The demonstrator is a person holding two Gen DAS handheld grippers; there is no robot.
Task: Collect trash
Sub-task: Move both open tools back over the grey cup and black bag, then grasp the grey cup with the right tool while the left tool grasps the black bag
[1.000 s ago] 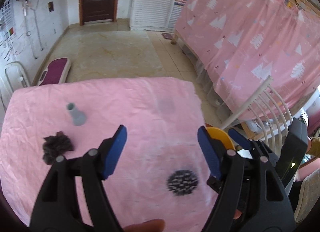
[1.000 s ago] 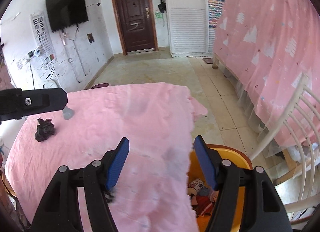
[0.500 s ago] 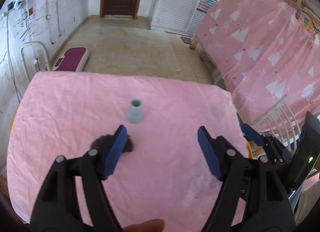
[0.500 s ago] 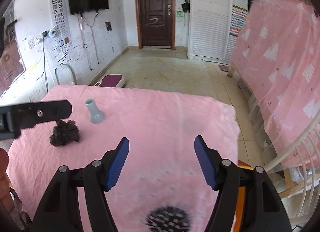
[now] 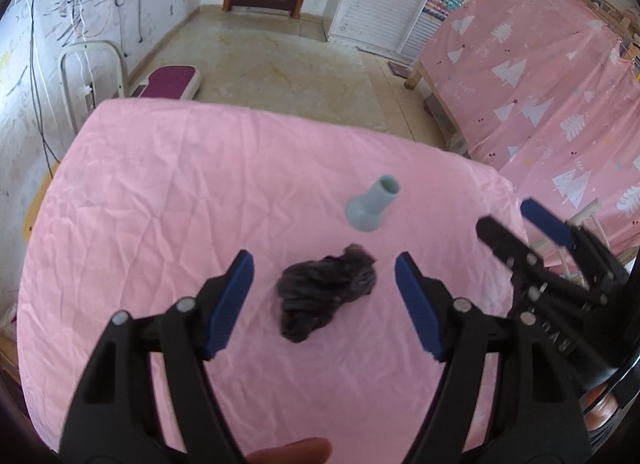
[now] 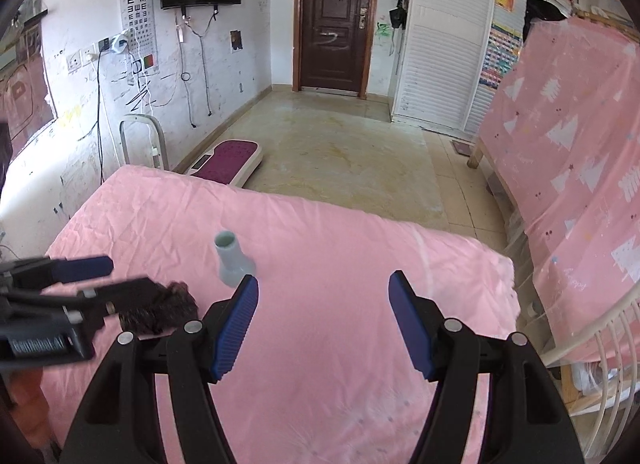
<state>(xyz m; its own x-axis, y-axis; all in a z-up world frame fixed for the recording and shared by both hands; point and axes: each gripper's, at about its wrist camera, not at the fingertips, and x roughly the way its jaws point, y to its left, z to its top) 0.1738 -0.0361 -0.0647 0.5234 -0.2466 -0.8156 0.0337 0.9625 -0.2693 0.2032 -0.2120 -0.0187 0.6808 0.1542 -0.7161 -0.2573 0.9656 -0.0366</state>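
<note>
We are looking across the table (image 5: 152, 192), which is carrying a wrinkled pink cloth over its whole top. Beyond it the tiled floor (image 6: 344, 148) is running to a dark brown door (image 6: 334, 16), with a pink tree-print sheet (image 5: 552, 76) hanging on the right side of the room. We are holding the left hand-held gripper (image 5: 324, 300) with its blue-padded fingers spread wide apart, straddling a dark crumpled wad of trash (image 5: 326, 294) that is lying on the cloth between them; neither pad is touching it. We are holding the right hand-held gripper (image 6: 324, 320) with its fingers likewise spread apart, gripping nothing, over bare cloth to the right of the wad. In the right wrist view the left hand-held gripper is showing at the left edge, partly covering the wad. A small grey vase (image 5: 372, 204) is standing upright just beyond the wad, near it but apart
</note>
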